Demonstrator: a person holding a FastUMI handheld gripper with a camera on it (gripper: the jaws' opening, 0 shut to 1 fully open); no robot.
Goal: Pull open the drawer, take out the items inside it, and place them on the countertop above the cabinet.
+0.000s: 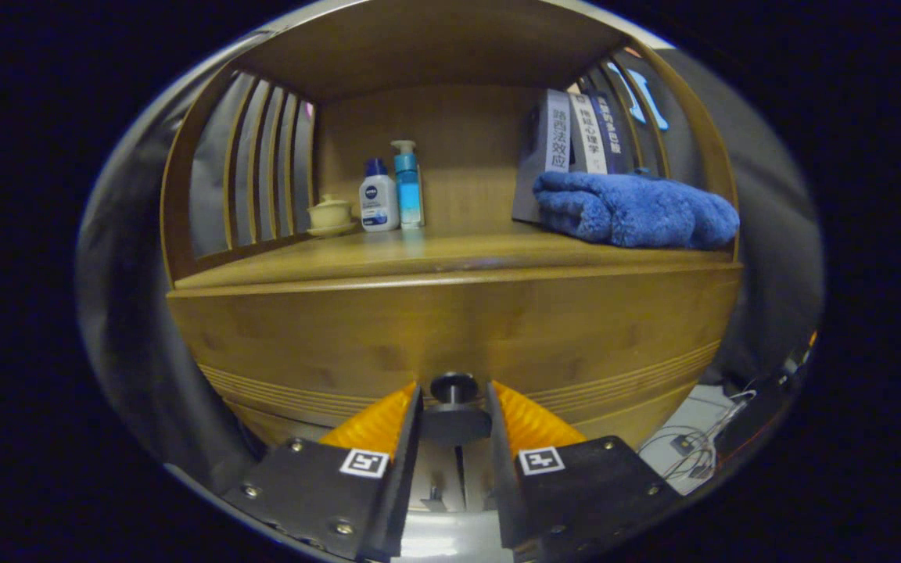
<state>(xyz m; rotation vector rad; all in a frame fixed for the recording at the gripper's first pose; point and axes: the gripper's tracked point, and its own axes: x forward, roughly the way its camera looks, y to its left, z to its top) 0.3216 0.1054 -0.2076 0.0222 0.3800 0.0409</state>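
With its fingers flanking the round drawer knob (454, 389), the gripper (454, 407) looks nearly closed, though I cannot tell whether both press it. The knob seems rigid, small, possibly slippery: grasp its neck. The drawer (450, 328) is shut below the countertop (419, 254), where a blue towel (634, 209) lies

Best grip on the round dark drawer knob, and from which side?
Take the round dark knob from straight in front, one finger on each side of its stem, behind the wider cap, so it cannot slip on the pull. The gripper already straddles it against the wooden drawer front; whether both fingers press is unclear.
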